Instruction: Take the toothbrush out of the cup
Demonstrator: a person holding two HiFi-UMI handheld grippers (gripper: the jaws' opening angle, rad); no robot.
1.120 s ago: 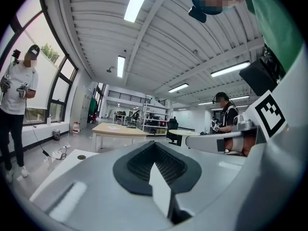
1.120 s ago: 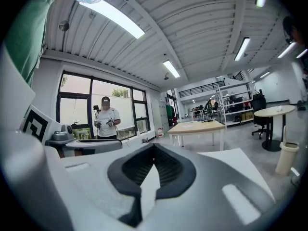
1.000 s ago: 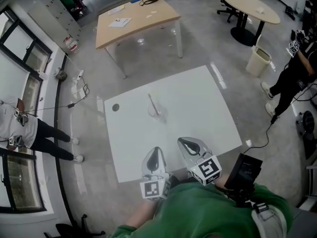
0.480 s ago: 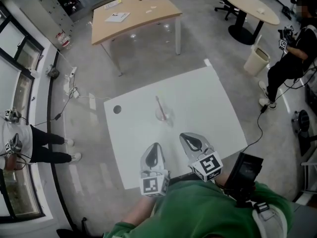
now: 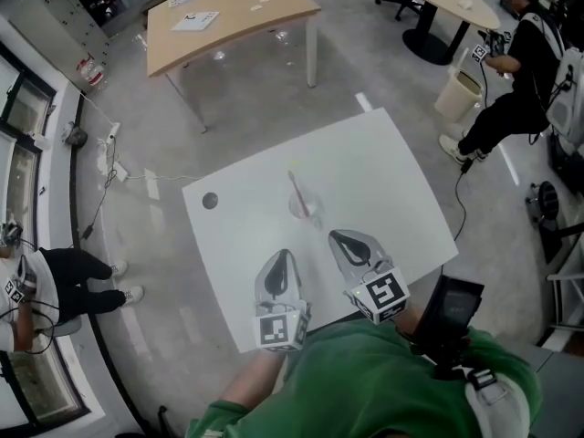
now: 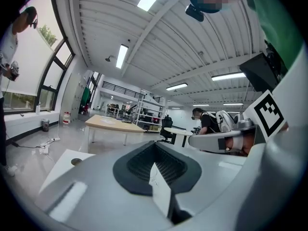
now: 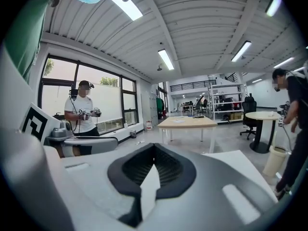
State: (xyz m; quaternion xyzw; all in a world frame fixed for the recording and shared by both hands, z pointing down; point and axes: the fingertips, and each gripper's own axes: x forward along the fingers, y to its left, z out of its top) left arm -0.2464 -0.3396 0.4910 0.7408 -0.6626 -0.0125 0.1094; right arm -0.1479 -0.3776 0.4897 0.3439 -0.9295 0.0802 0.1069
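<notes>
Nothing is taken out yet: the toothbrush (image 5: 297, 187) stands in the cup (image 5: 307, 209) at mid-table (image 5: 392, 199), while the left gripper (image 5: 280, 265) and right gripper (image 5: 350, 244) hover at the near edge, both closed and empty.

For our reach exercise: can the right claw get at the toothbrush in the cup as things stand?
Probably yes: only bare table lies between the right claw and the cup, and the toothbrush sticks up out of it.

head view: high, steeply down; gripper views: low, level, forward; shared: wooden table (image 5: 228, 26)
</notes>
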